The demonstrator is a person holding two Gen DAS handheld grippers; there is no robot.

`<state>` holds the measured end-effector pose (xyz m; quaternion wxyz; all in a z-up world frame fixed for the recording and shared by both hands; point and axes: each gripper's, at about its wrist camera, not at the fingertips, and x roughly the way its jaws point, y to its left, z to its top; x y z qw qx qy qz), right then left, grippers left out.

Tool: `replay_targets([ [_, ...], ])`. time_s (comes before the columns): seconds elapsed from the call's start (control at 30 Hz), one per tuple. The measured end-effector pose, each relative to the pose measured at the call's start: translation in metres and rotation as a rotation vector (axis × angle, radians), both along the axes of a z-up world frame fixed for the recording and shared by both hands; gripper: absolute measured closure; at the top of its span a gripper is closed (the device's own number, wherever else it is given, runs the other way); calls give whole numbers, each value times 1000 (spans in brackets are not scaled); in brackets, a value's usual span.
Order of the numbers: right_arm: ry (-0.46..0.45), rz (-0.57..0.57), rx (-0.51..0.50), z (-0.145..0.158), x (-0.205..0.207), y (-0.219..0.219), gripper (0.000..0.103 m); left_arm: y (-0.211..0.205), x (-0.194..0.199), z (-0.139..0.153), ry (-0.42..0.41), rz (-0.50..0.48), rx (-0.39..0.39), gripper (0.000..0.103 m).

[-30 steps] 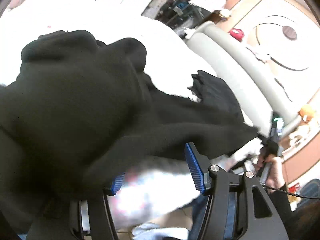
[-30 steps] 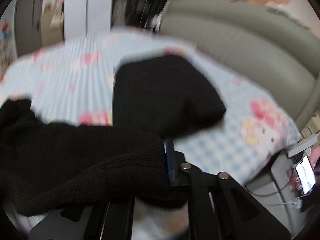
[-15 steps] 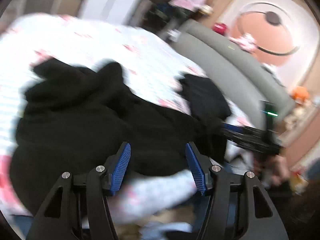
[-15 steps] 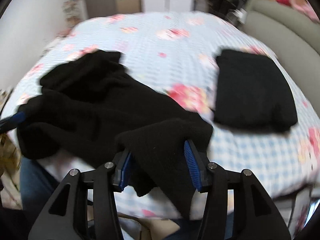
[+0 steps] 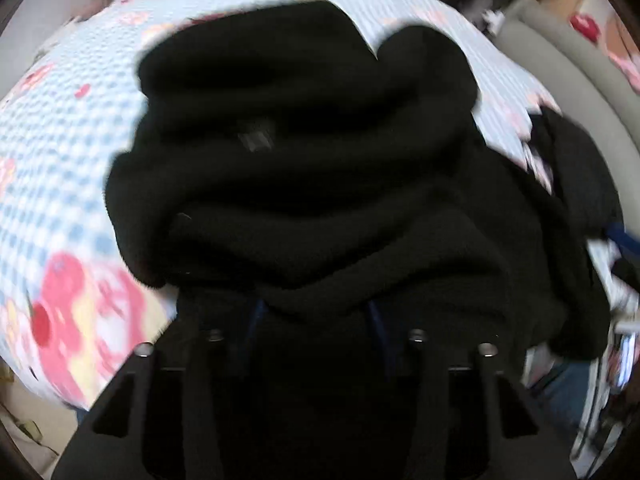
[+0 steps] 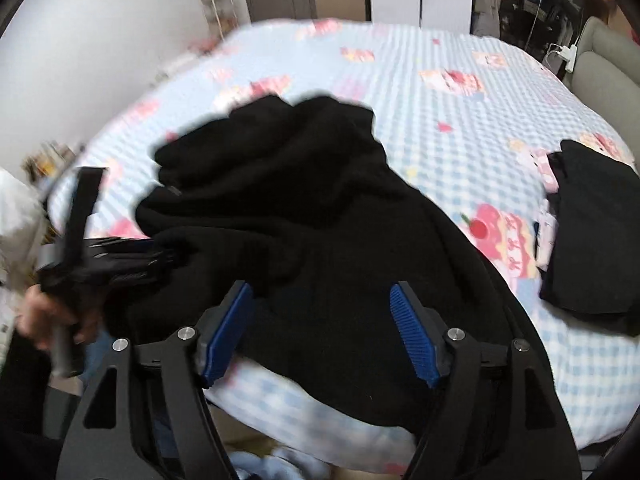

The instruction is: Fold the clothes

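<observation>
- Right gripper (image 6: pixel 324 330): its blue-padded fingers (image 6: pixel 414 338) stand spread wide apart at the near edge of the bed (image 6: pixel 432 120), with the black fleece garment (image 6: pixel 304 216) lying between and beyond them; nothing is pinched.
- Left gripper (image 5: pixel 316 320): black fleece is heaped over and between its fingers, so only thin slivers of the blue pads show. The fingers appear set apart, but whether they grip the cloth cannot be told.
- In the right wrist view the left gripper shows at the left edge, blurred, held by a hand (image 6: pixel 48 312), its tip at the garment's near-left edge.
- The black fleece garment lies rumpled in thick folds on the near half of the bed, its lower edge hanging over the bed's front edge. A small grey label (image 5: pixel 256 138) shows on its upper folds in the left wrist view.
- A second black garment (image 6: pixel 596 232), folded into a flat rectangle, lies on the bed to the right, apart from the rumpled one.
- The bed sheet is blue-and-white check with pink cartoon prints.
- A grey padded headboard (image 6: pixel 608 72) borders the bed's far right side.
</observation>
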<state>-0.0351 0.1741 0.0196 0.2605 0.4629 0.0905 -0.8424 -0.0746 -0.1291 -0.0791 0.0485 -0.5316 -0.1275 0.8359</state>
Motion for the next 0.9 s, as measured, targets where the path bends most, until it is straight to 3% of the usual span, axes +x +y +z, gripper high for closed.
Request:
replay_targets([
  [0.07, -30, -8, 13, -9, -5, -2, 30, 1, 9, 1, -1, -20, 44, 76],
  [0.3, -50, -22, 38, -23, -19, -7, 30, 4, 42, 2, -4, -90, 199, 80],
  [0.4, -52, -21, 49, -28, -35, -10, 30, -23, 50, 18, 54, -36, 244, 59],
  [0.43, -52, -21, 53, -29, -40, -11, 30, -38, 50, 27, 87, 1, 254, 41],
  [0.47, -53, -21, 56, -30, -45, -12, 29, -54, 51, 36, 121, 39, 264, 37],
  [0.53, -52, -21, 65, -33, -57, -14, 24, -85, 52, 54, 188, 115, 284, 34],
  [0.63, -4, -41, 107, -35, -98, -28, 18, -124, 32, 30, 147, 222, 353, 26],
  [0.77, -58, -76, 106, -53, -157, -48, 16, -138, -1, -7, 81, 272, 431, 21],
  [0.8, -87, -72, 91, -60, -171, -55, 14, -135, -10, -14, 69, 269, 435, 21],
  [0.83, -115, -67, 76, -67, -185, -62, 10, -132, -19, -21, 57, 267, 439, 27],
  [0.9, -172, -45, 76, -88, -208, -77, 4, -126, -36, -34, 33, 262, 447, 63],
])
